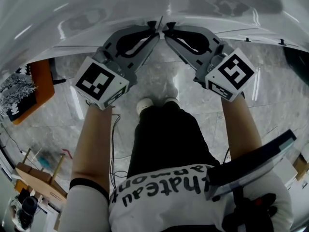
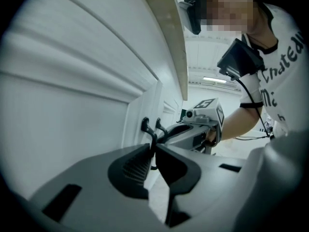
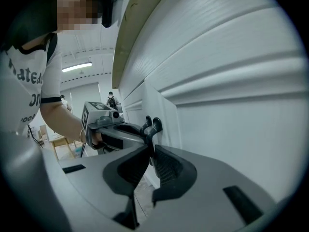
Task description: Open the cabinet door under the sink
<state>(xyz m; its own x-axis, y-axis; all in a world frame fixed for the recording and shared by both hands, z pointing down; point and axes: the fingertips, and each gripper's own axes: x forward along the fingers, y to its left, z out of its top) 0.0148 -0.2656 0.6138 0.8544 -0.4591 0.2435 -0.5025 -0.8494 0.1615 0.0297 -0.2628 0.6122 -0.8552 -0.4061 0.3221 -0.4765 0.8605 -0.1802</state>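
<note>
Two white cabinet doors (image 1: 96,13) meet at a centre seam, and each carries a black curved handle. My left gripper (image 1: 155,30) is shut on the left door's handle (image 2: 146,127), whose stem runs down between the ribbed pads (image 2: 137,166). My right gripper (image 1: 167,31) is shut on the right door's handle (image 3: 156,126), which is pinched between its pads (image 3: 164,166). In the left gripper view the right gripper (image 2: 169,129) sits just beyond the handles. In the right gripper view the left gripper (image 3: 140,132) sits there likewise. Both doors look flush with the cabinet front.
A beige countertop edge (image 2: 171,37) overhangs the doors. The person's white shoes (image 1: 145,104) stand on the marble floor (image 1: 159,76) close to the cabinet. An orange seat (image 1: 41,83) and a wooden stand (image 1: 38,178) are at the left, and a cable (image 1: 116,129) trails there.
</note>
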